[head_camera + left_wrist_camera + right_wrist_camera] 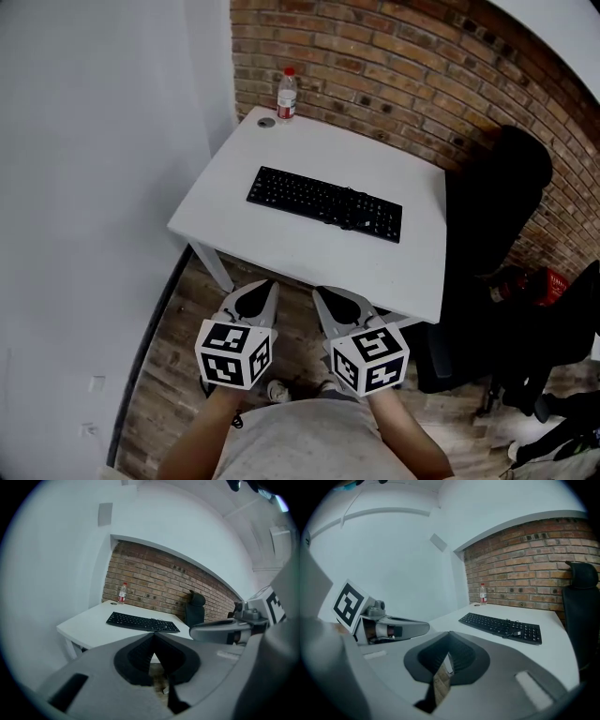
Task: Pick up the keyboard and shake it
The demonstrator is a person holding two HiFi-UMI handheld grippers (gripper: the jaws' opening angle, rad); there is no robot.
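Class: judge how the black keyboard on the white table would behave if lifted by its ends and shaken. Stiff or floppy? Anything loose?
The keyboard is long, flat and thin, so it probably lifts as one stiff, fairly light slab. What looks like a cable bundled on its keys seems unsecured and may slide off or swing when shaken.

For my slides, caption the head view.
Shut, the left gripper and right gripper hover before a table bearing a keyboard.
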